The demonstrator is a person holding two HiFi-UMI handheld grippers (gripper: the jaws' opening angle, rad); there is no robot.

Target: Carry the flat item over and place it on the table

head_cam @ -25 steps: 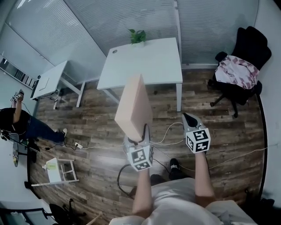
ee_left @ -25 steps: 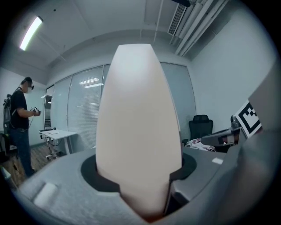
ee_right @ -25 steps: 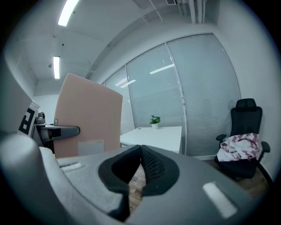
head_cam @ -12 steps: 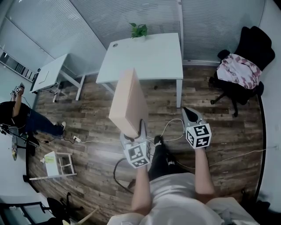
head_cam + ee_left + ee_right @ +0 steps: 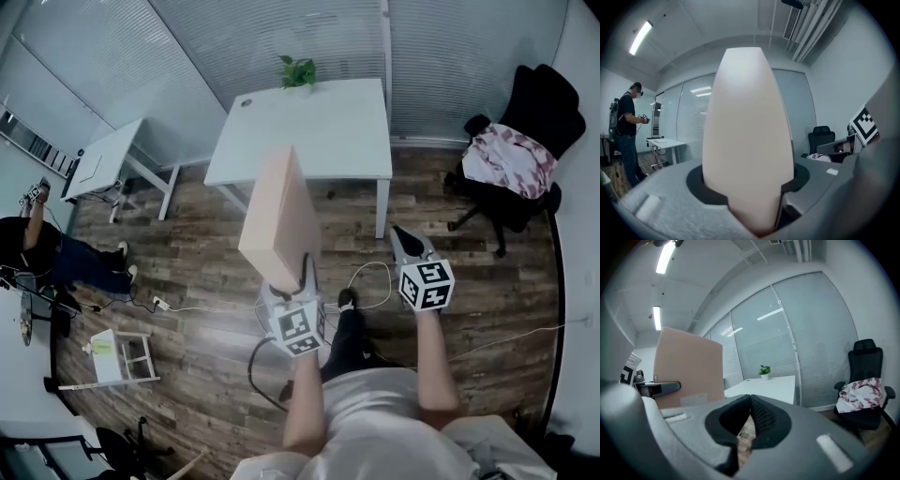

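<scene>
The flat item (image 5: 279,220) is a pale pink-beige slab that stands upright on its edge in my left gripper (image 5: 286,281). In the left gripper view the flat item (image 5: 747,131) fills the gap of the left gripper (image 5: 749,190), with both jaws pressed on its sides. My right gripper (image 5: 405,242) hangs to the right of it, shut and empty. In the right gripper view the right gripper (image 5: 749,399) has its pads touching. The white table (image 5: 309,131) stands ahead across the wood floor, with a small plant (image 5: 298,72) at its far edge.
A black office chair (image 5: 520,141) draped with patterned cloth stands at the right. At the left are a smaller white desk (image 5: 103,164), a person (image 5: 37,253) and a low white rack (image 5: 117,356). Cables (image 5: 366,277) trail on the floor between me and the table.
The view has shifted a little as the person steps over the floor toward the table. The slab stays upright in the left gripper. The right gripper stays shut.
</scene>
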